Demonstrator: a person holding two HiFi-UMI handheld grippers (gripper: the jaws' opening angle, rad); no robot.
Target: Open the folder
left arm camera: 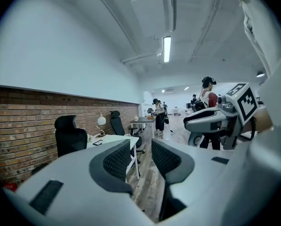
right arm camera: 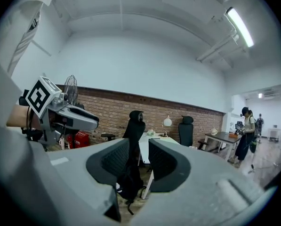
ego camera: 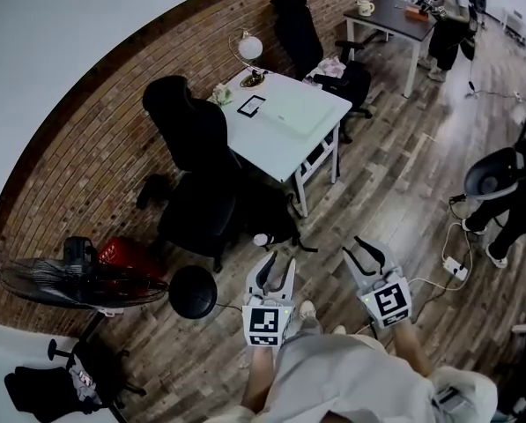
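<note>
Distance explains the head view: the white counter (ego camera: 320,104) stands well away across the wooden floor (ego camera: 395,174), against the brick wall, and the pale flat sheet on its right half, which I take to be the folder (ego camera: 296,115), lies closed beside a dark-framed slab (ego camera: 251,106) and near a globe lamp (ego camera: 249,49). The left gripper (ego camera: 276,270) and right gripper (ego camera: 368,254) are carried low at the person's waist, side by side and pointing toward the counter, probably because nothing is within reach yet.

In the left gripper view, the left gripper (left arm camera: 142,158) has its jaws parted by a clear gap with only floor showing between them. The counter sits far off to the left, behind a black chair (left arm camera: 67,135).

In the right gripper view, the right gripper (right arm camera: 139,161) also has its jaws moderately apart and gripping nothing. A chair and the counter's edge are lined up in the gap, which suggests an approach aimed at that side.
</note>
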